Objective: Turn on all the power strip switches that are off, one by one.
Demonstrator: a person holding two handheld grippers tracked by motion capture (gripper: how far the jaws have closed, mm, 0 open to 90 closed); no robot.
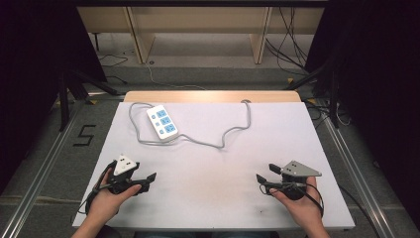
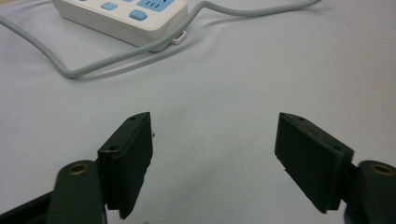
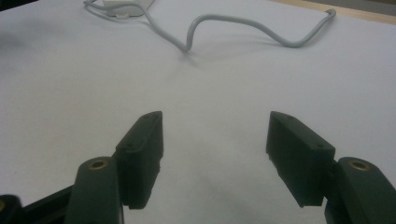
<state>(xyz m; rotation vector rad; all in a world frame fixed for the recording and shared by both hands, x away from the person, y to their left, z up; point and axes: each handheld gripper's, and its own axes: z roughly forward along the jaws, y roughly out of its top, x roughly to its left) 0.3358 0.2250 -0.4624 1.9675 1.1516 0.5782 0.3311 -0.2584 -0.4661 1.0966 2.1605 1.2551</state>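
Observation:
A white power strip with blue sockets lies on the white table, left of centre toward the far side. Its grey cable loops around it and snakes right toward the far edge. In the left gripper view the power strip sits at the top, ahead of the jaws. My left gripper rests near the front left, held in a hand, open with nothing between its jaws. Near the front right, my right gripper is also open and empty. The cable curves ahead of it.
A wooden strip borders the table's far edge. Beyond it are floor cables, desk legs and dark stands at both sides. A metal rail runs along the right side.

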